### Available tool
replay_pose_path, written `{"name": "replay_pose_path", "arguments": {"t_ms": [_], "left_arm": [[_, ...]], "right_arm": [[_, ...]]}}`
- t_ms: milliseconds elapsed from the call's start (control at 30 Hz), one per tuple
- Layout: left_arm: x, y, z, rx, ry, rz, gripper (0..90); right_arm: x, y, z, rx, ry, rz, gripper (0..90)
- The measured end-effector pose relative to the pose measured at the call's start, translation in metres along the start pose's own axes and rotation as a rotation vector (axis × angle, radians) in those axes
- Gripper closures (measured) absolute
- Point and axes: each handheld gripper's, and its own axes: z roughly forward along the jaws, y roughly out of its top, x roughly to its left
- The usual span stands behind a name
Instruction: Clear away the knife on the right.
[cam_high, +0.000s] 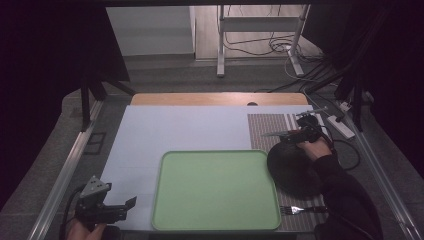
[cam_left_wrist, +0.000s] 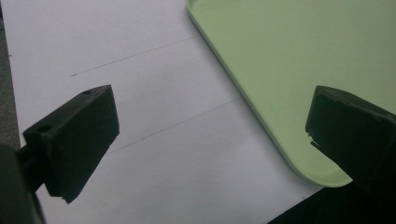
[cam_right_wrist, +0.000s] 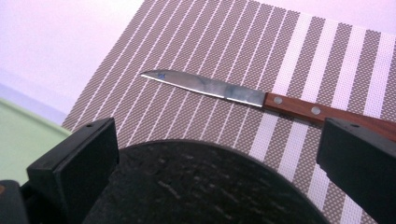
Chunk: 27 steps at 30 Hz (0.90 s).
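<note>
Green tray sits lower centre, bare. Right gripper, fingers wide, hangs over dark plate, facing knife on striped mat, likely lining up. Left gripper idles, fingers wide.

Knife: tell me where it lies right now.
In the right gripper view, the knife lies flat on the striped placemat, just beyond the black plate, blade pointing left.

Left gripper held low at near left, jaws wide apart. Right gripper extended forward at far right, jaws wide apart, dark-sleeved forearm trailing behind.
</note>
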Motion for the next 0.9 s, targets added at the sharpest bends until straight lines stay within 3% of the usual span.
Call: {"name": "replay_pose_path", "arguments": {"t_ms": [433,900], "left_arm": [[0.001,0.000,0.000,-0.002,-0.003,-0.011,2.7],[0.002,0.000,0.000,0.000,-0.006,-0.018,2.7]], "right_arm": [[-0.014,0.015,0.014,0.031,-0.008,0.043,0.0],[-0.029,0.029,0.032,0.067,-0.048,0.045,0.0]]}}
